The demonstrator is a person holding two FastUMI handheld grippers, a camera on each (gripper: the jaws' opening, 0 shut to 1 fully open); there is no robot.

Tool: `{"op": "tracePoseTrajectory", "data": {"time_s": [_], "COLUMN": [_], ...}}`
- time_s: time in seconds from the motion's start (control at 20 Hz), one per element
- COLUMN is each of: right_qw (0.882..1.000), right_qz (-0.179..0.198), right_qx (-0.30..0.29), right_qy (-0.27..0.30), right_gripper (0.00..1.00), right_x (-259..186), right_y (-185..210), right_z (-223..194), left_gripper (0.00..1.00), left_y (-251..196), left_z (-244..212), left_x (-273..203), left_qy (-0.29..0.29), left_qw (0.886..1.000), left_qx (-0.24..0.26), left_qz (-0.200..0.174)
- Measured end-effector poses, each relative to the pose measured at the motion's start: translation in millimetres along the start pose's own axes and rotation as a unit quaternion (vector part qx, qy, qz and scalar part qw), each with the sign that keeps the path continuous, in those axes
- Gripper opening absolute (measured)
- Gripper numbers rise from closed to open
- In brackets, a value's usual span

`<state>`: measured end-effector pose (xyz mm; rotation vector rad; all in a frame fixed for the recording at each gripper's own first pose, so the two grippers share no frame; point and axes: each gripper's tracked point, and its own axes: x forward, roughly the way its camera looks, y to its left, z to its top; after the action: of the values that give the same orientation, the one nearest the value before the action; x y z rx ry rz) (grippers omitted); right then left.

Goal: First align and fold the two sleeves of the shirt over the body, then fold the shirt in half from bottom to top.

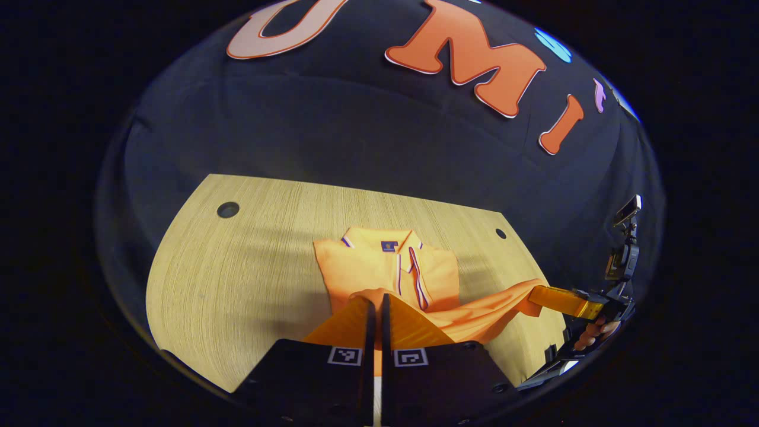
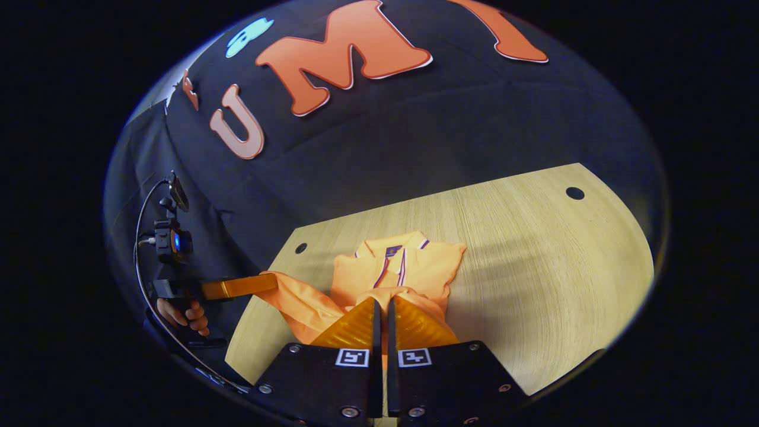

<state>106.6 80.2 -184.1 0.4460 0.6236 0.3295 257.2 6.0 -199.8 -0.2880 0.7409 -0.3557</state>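
An orange polo shirt (image 1: 379, 261) lies on the wooden table (image 1: 237, 267), collar at the far end, with its sleeves folded in over the body. My left gripper (image 1: 377, 299) is shut on one corner of the lower hem, and the fabric bunches at its tips. The right gripper (image 1: 536, 295) shows at the right, pinching the other hem corner, and the hem hangs stretched between the two above the table. In the right gripper view the shirt (image 2: 403, 267) lies ahead, the right gripper (image 2: 382, 302) is shut on the hem, and the left gripper (image 2: 270, 283) grips cloth at the left.
The table has round holes (image 1: 227, 209) (image 1: 501, 233) near its far corners, and a black cloth wall stands behind it. A hand (image 1: 593, 332) holds the right gripper near the table's edge. Bare wood (image 2: 533, 249) stretches beside the shirt.
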Motion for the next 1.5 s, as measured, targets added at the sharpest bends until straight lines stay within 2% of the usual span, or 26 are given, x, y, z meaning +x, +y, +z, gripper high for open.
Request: {"op": "tracePoseTrajectory", "data": {"time_s": [0.45, 0.7, 0.75, 0.8, 0.9, 0.95, 1.0, 1.05, 1.1, 1.2, 1.5], "right_qw": [0.996, 0.99, 0.989, 0.988, 0.988, 0.988, 0.988, 0.988, 0.989, 0.988, 0.982], "right_qz": [-0.07, -0.115, -0.122, -0.126, -0.133, -0.136, -0.136, -0.137, -0.138, -0.139, -0.135], "right_qx": [-0.032, -0.032, -0.027, -0.02, -0.031, -0.04, -0.047, -0.052, -0.055, -0.064, -0.112], "right_qy": [0.045, 0.073, 0.084, 0.085, 0.068, 0.057, 0.047, 0.038, 0.027, 0.005, -0.074], "right_gripper": [0.04, 0.03, 0.04, 0.03, 0.41, 0.56, 0.78, 0.84, 0.91, 0.95, 0.96], "right_x": [97.5, 138.8, 140.8, 143.1, 139.0, 133.3, 126.8, 118.9, 111.0, 92.9, 12.4], "right_y": [-42.6, -70.1, -72.7, -73.7, -74.2, -73.2, -70.2, -67.2, -64.3, -58.9, -30.9], "right_z": [32.5, 37.5, 34.8, 36.1, 42.9, 47.2, 50.7, 53.9, 56.1, 57.0, 70.0], "left_gripper": [0.05, 0.05, 0.08, 0.16, 0.5, 0.67, 0.84, 0.93, 0.94, 0.97, 0.99], "left_y": [44.0, 65.8, 65.8, 65.7, 67.7, 68.8, 68.5, 70.5, 71.4, 64.3, 15.1], "left_z": [29.2, 41.9, 42.0, 42.6, 41.8, 44.7, 48.3, 51.0, 52.9, 58.1, 73.0], "left_x": [107.3, 146.5, 144.2, 145.0, 140.7, 134.7, 127.0, 120.2, 113.3, 87.3, -0.6], "left_qy": [0.044, 0.044, 0.045, 0.045, 0.046, 0.041, 0.034, 0.025, 0.015, -0.007, -0.094], "left_qw": [0.999, 0.997, 0.997, 0.997, 0.997, 0.997, 0.997, 0.997, 0.996, 0.995, 0.988], "left_qx": [0.024, 0.045, 0.046, 0.047, 0.046, 0.044, 0.043, 0.044, 0.048, 0.061, 0.078], "left_qz": [0.001, 0.033, 0.034, 0.037, 0.046, 0.051, 0.055, 0.063, 0.072, 0.084, 0.093]}}
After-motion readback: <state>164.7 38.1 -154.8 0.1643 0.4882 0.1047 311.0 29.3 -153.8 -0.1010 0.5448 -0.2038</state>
